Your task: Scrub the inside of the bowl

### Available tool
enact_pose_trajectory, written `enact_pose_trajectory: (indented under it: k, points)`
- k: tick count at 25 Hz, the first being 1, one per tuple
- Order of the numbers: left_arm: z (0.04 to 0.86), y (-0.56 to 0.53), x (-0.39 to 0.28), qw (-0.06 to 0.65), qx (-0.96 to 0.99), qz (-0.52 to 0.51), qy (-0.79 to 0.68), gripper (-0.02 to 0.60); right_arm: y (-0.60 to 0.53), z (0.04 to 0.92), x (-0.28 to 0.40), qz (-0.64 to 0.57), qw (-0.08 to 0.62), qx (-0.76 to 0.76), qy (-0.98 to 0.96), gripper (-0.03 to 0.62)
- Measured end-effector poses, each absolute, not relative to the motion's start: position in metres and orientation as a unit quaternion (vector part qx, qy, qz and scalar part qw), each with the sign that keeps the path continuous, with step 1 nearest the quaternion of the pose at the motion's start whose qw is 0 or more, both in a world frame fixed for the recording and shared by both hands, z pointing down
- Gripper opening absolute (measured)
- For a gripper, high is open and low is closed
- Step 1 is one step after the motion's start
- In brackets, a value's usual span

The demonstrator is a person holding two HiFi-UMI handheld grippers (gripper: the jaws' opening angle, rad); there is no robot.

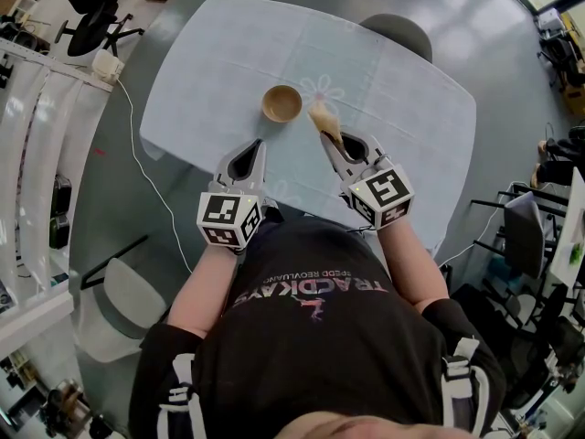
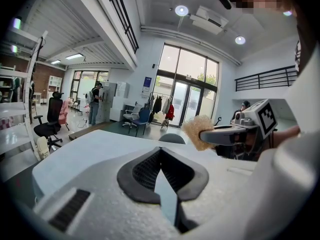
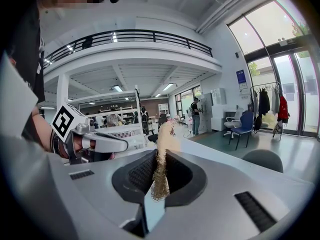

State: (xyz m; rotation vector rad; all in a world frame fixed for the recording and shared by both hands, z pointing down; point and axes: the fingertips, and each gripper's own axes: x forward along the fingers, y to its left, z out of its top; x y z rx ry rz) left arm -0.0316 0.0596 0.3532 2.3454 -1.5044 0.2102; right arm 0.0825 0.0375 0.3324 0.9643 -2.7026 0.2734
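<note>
Head view: small round bowl (image 1: 281, 103) upright on pale table (image 1: 210, 53), tan inside with darker rim, just ahead of both grippers. Left gripper (image 1: 249, 160) near table's front edge, apart from bowl. Right gripper (image 1: 331, 140) with tan sponge (image 1: 324, 117) at its tip, just right of bowl's rim. Left gripper view: jaws pressed together, nothing between. Right gripper view: jaws clamped on sponge, coarse and fibrous, squeezed thin, sticking out past tips.

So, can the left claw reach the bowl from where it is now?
Probably yes. The left claw sits just short of the bowl, with only bare tablecloth between. It is shut and empty; the right claw and its scrub pad lie off to the side.
</note>
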Motion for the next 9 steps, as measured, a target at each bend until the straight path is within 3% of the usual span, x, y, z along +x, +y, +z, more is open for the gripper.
enact_pose_trajectory:
  k: [9]
  points:
    - [0.3546,0.0591,-0.0322,0.175,0.826,0.075,-0.531,0.015,0.0358,0.3321,0.0818,0.093,0.13,0.33,-0.93,0.032]
